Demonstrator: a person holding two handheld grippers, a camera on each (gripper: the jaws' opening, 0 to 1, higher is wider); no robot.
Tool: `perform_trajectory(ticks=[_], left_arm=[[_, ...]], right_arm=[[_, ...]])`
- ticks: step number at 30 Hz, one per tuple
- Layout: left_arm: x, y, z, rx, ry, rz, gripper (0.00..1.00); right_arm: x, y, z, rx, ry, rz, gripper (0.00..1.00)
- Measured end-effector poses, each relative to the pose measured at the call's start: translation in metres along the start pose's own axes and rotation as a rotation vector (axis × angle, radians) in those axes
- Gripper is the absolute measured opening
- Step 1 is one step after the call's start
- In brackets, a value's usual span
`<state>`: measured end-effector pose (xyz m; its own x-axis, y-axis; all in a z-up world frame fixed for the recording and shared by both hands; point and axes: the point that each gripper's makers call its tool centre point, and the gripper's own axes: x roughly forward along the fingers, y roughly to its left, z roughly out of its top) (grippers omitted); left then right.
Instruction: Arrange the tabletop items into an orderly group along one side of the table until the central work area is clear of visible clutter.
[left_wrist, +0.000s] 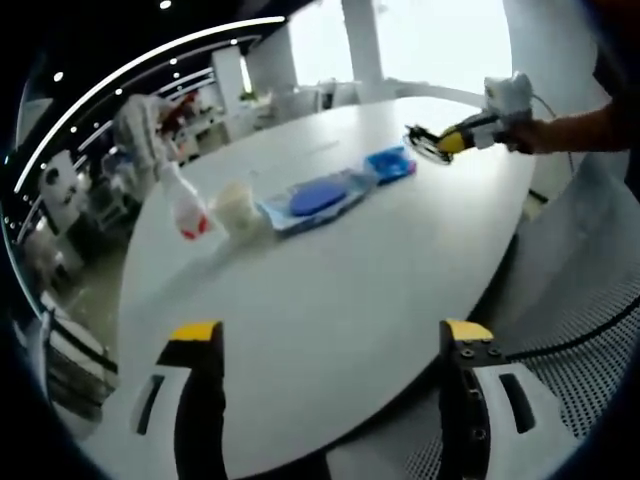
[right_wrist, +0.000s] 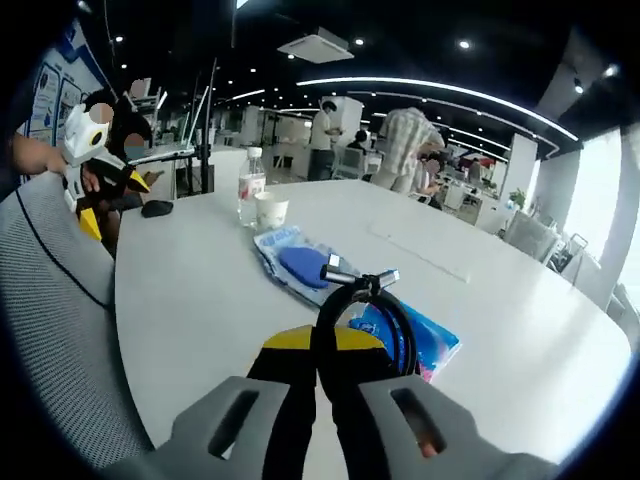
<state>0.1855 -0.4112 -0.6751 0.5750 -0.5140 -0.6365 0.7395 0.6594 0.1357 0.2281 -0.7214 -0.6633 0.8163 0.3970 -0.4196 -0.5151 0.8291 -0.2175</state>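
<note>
Already clamped on a black cable loop (right_wrist: 362, 312), the right gripper (right_wrist: 318, 372) hovers directly over the blue packet (right_wrist: 432, 342) ending the item row, while the left gripper (left_wrist: 330, 345) gapes empty, well apart.

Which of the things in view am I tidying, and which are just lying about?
Job: bottle, cup, large blue packet, small blue packet, small dark item, and the black loop held in the right gripper, all on or over the table.

Just about: mesh chair, people and desks behind.
</note>
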Motion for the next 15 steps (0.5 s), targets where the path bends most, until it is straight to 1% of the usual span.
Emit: perform_trajectory(ticks=[1, 4, 7, 13, 15], left_arm=[[0.000, 0.001, 0.000, 0.002, -0.001, 0.003, 0.85], [-0.001, 0.002, 0.000, -0.005, -0.008, 0.012, 0.85], [-0.002, 0.003, 0.000, -0.008, -0.009, 0.021, 0.85], [-0.003, 0.005, 0.000, -0.017, -0.017, 0.029, 0.85], [-0.003, 0.005, 0.000, -0.019, -0.019, 0.032, 0.85]], right_arm=[[0.001, 0.000, 0.000, -0.003, 0.001, 0.003, 0.02], [0.007, 0.005, -0.005, -0.054, 0.032, 0.028, 0.02], [0.014, 0.013, -0.014, -0.088, 0.066, 0.056, 0.02], [0.029, 0.020, -0.022, -0.107, 0.100, 0.084, 0.02], [0.034, 0.021, -0.023, -0.096, 0.105, 0.091, 0.02]])
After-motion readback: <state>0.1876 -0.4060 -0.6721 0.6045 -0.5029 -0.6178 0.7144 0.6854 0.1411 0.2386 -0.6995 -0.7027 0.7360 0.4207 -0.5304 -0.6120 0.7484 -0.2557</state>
